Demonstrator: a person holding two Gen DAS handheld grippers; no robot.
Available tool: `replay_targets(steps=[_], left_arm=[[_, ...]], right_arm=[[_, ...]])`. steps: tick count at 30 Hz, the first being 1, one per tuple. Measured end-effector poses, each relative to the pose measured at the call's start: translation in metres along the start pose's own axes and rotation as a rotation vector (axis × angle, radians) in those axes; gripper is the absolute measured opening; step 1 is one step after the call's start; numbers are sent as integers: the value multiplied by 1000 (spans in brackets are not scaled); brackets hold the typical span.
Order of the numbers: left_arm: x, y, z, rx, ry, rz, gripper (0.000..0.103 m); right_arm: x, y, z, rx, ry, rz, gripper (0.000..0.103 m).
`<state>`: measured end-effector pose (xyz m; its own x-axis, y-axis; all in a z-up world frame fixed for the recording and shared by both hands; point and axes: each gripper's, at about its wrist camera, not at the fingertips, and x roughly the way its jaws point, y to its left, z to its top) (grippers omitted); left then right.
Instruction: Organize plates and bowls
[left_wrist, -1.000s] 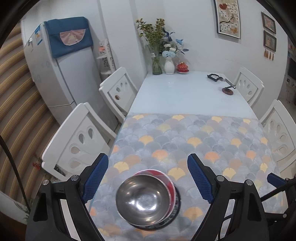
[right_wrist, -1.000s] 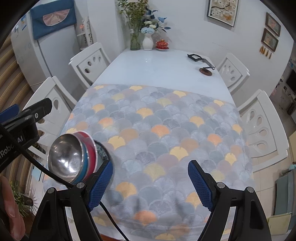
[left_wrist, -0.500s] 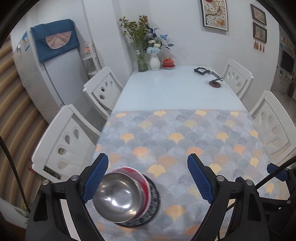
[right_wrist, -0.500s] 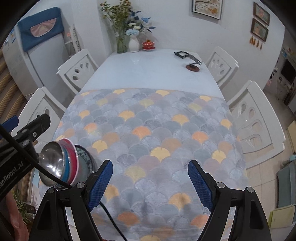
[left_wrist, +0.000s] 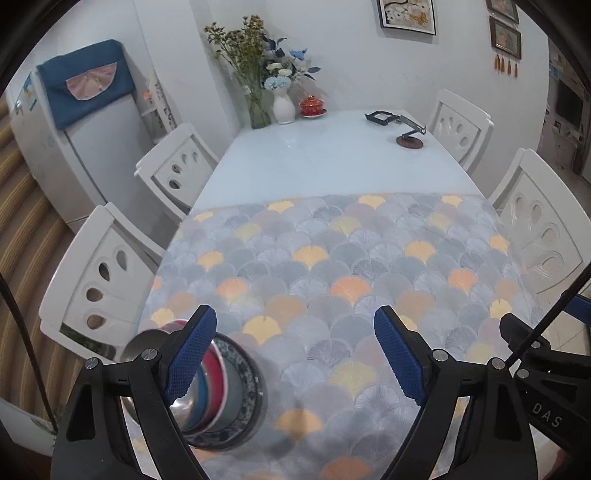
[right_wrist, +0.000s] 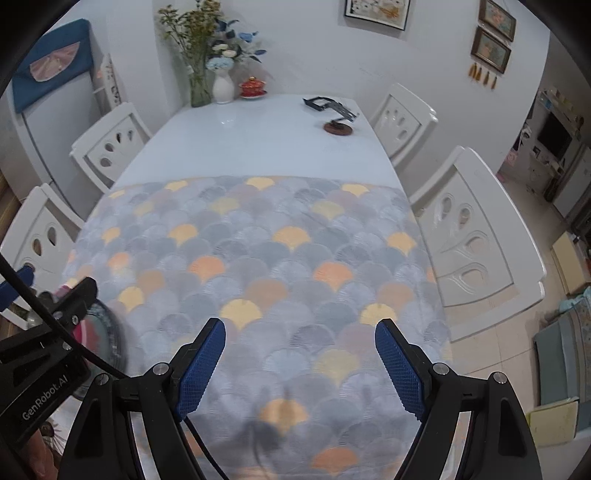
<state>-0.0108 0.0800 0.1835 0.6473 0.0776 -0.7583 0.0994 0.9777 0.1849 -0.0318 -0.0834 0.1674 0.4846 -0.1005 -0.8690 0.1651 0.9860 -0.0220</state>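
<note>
The left gripper stands wide, nothing between its fingers; the right gripper is equally wide and empty, hovering over the patterned cloth; the task's thing, a nested stack with a steel bowl innermost, then blue and red bowls, then a blue-rimmed plate outermost, sits at the near-left corner of the cloth, partly hidden behind the left gripper's left finger; in the right wrist view only a blurred sliver of it shows behind the other gripper's body

The main risk, as I judge it, is the stack's place; it lies close to the table's left edge, so a sideways knock from that finger, which overlaps it in view, could push it toward the drop; whether finger and stack are touching I cannot tell; the bowls look loosely nested, so a bump might also shift them out of line; a cable trails near the stack and could snag

Open room is plentiful; the cloth's centre and right are bare, and beyond it the white table runs clear up to the vases and a small stand; chairs crowd both long sides
</note>
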Motion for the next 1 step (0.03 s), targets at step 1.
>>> replay_targets(steps=[1], left_arm=[[2, -3, -1, -6, 10, -16, 87]], right_arm=[[3, -4, -1, -1, 4, -4, 81]])
